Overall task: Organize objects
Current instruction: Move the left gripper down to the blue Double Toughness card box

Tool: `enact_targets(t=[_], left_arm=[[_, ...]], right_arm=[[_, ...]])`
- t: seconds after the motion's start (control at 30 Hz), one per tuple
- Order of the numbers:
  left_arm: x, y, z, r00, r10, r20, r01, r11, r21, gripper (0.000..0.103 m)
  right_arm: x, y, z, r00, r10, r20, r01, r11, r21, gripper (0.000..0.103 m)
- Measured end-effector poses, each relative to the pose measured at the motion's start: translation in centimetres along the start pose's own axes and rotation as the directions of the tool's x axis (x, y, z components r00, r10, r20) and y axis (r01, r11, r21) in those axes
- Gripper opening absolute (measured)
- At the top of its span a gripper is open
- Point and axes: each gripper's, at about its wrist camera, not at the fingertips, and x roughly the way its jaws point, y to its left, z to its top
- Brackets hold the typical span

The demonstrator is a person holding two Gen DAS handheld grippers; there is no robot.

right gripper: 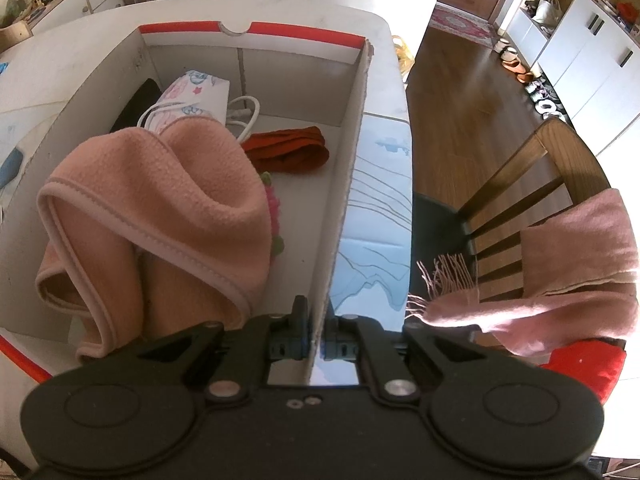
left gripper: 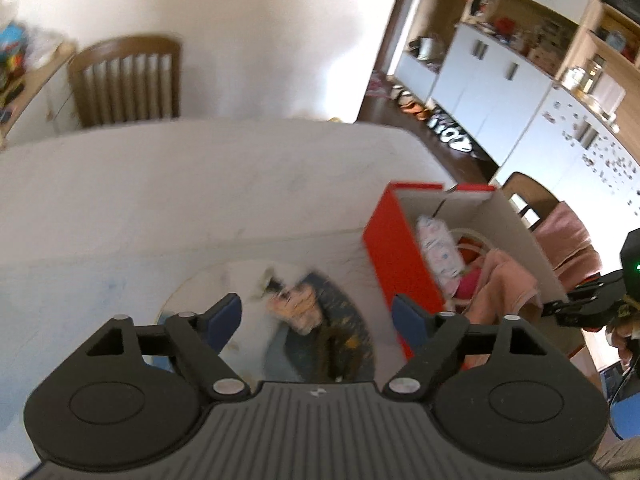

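Observation:
A red cardboard box [left gripper: 396,256] stands open on the white table [left gripper: 200,184], to the right of my left gripper [left gripper: 316,316]. That gripper is open, its blue pads [left gripper: 224,316] wide apart and bare. Below it a small blurred pinkish item [left gripper: 296,308] lies on an oval placemat [left gripper: 192,300]. My right gripper [right gripper: 316,344] is shut on the box's right wall [right gripper: 352,168]. Inside the box lie a pink towel [right gripper: 160,208], a patterned pouch [right gripper: 196,96], a white cable [right gripper: 244,112] and a red cloth [right gripper: 288,148].
A wooden chair [left gripper: 128,80] stands at the table's far side. Another chair [right gripper: 520,184], with a pink scarf [right gripper: 580,248] draped over it, is right of the table edge. White cabinets [left gripper: 480,80] and shoes line the far wall across the wood floor.

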Motion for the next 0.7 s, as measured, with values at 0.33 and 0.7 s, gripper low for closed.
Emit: enact_targets(t=[0.33, 0.7], left_arm=[[4.3, 3.0, -6.0, 0.983, 0.089, -0.161, -0.118, 0.976, -0.181, 0.103], [8.6, 4.7, -8.7, 0.942, 0.198, -0.27, -0.28, 0.909, -0.309, 0.103]], right_arm=[[0.0, 0.0, 0.0, 1.0, 0.0, 0.0, 0.0, 1.0, -0.001, 0.005], [0.0, 0.0, 0.0, 1.0, 0.002, 0.002, -0.002, 1.0, 0.001, 0.005]])
